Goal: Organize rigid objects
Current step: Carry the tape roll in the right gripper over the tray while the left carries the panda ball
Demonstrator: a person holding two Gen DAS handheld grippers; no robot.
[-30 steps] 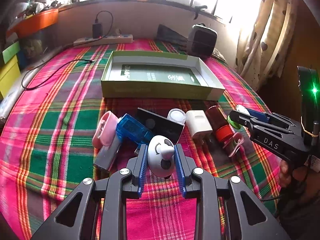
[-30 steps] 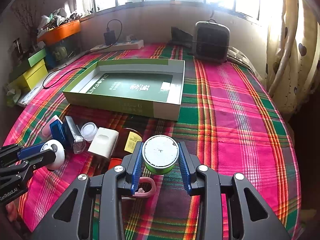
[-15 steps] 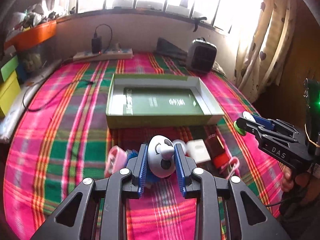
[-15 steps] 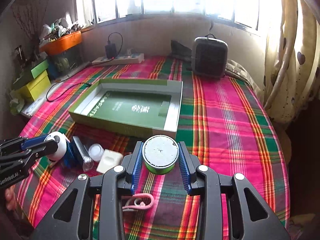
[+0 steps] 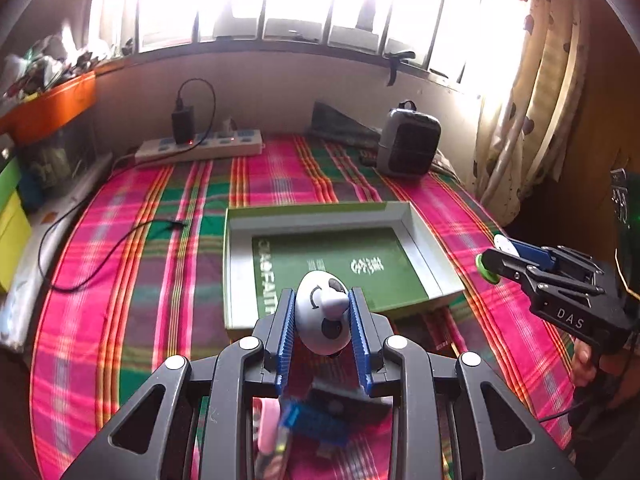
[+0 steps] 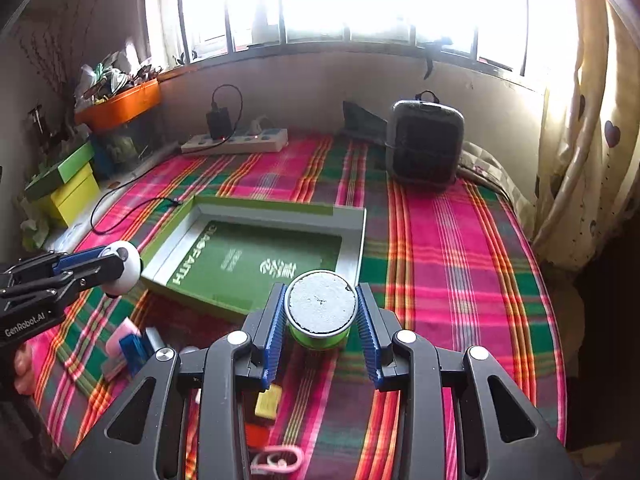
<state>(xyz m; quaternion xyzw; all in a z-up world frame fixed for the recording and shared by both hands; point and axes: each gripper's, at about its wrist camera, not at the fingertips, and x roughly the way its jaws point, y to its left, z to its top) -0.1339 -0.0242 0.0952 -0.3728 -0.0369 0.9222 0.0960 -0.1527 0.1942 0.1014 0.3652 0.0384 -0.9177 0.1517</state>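
Observation:
My left gripper (image 5: 322, 314) is shut on a white egg-shaped panda toy (image 5: 322, 312) and holds it raised at the near edge of the open green box (image 5: 240, 280). My right gripper (image 6: 321, 312) is shut on a green round tin with a grey lid (image 6: 321, 306) and holds it raised near the box's (image 6: 352, 248) near right corner. Each gripper shows in the other view: the right one (image 5: 490, 264) at the box's right side, the left one (image 6: 120, 268) at its left. Loose items lie below on the plaid cloth: a blue case (image 6: 134, 348), a pink piece (image 6: 120, 332) and a pink clip (image 6: 276, 458).
The box lies on a pink and green plaid cloth (image 5: 120, 280). A black cable (image 5: 100, 256) runs left of the box. A power strip (image 5: 200, 146) and a small grey heater (image 5: 408, 142) stand at the back. Yellow and green boxes (image 6: 68, 188) sit at the left edge.
Both grippers have risen and moved forward from the pile of items to the green box, each still holding its object.

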